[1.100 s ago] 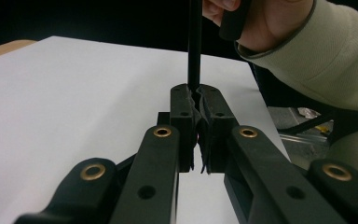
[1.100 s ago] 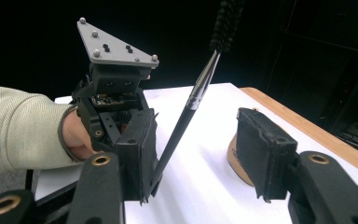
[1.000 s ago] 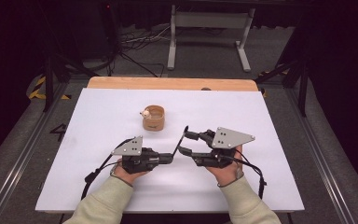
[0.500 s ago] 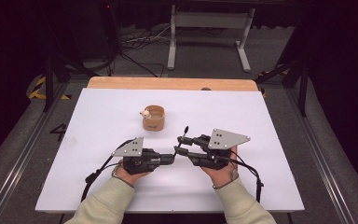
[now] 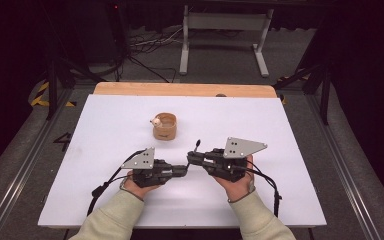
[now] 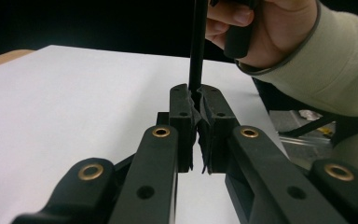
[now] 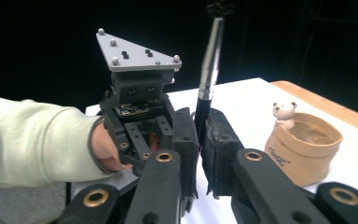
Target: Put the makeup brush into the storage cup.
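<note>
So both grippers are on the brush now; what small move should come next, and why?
Probably the left gripper should open. Its jaws and those of the right gripper, which have just been closing, both clamp the upright brush, so it is held twice. Once the left lets go, the right could carry it to the cup.

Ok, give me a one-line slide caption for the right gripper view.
Right gripper clamped on a slim black brush held upright, left gripper opposite, tan bear-trimmed pot on the white table.
</note>
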Demonstrator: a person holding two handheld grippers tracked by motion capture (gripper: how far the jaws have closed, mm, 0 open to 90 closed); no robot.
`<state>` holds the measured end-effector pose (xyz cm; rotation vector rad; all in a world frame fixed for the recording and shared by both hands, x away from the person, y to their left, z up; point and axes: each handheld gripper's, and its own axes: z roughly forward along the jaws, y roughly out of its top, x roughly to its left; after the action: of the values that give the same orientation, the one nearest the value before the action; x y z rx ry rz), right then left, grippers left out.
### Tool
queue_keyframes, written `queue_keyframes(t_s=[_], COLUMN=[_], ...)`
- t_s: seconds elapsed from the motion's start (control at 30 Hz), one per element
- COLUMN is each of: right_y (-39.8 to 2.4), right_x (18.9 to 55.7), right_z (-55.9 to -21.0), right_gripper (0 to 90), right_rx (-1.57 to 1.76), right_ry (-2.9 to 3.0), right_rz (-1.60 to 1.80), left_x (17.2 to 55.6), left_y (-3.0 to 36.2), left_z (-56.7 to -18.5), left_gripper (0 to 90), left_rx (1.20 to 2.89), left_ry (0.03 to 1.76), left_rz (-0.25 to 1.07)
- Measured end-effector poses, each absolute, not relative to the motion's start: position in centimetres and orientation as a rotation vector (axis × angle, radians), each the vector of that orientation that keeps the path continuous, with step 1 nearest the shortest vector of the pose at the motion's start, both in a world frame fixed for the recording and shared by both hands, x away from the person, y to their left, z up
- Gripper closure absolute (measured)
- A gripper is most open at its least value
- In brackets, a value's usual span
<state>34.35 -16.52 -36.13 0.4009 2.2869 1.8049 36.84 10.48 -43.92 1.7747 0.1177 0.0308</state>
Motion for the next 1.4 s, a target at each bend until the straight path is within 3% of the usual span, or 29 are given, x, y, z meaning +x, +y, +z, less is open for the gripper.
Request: queue_keyframes(t_s=[0.1,0.17,0.27,0.5,0.87,1.2,1.4], right_y=[-16.5,-16.4,-16.1,-15.3,-14.3,-14.1,-14.1], right_x=[34.4,34.4,34.5,34.5,34.4,34.4,34.4], right_z=[-36.1,-36.2,-36.4,-37.0,-37.9,-38.2,-38.2], right_gripper=[85.2,85.2,85.2,85.3,85.2,85.2,84.9], right_rx=[0.401,0.399,0.4,0.388,0.367,0.374,0.372], right_ry=[2.304,2.323,2.367,2.422,2.491,2.487,2.489], right_rz=[1.811,1.8,1.784,1.75,1.707,1.704,1.705], left_x=[36.7,36.6,36.6,36.3,35.9,35.8,35.7], left_y=[10.6,10.8,10.9,10.7,9.7,9.5,9.6], left_z=[-43.7,-43.5,-43.1,-42.7,-42.1,-42.1,-42.1], left_gripper=[81.7,70.4,62.4,59.9,63.0,83.8,84.6], left_rx=[1.786,1.793,1.792,1.825,1.893,1.914,1.919], left_ry=[0.116,0.109,0.119,0.129,0.128,0.126,0.123], left_rz=[0.055,0.091,0.118,0.102,0.041,0.021,0.029])
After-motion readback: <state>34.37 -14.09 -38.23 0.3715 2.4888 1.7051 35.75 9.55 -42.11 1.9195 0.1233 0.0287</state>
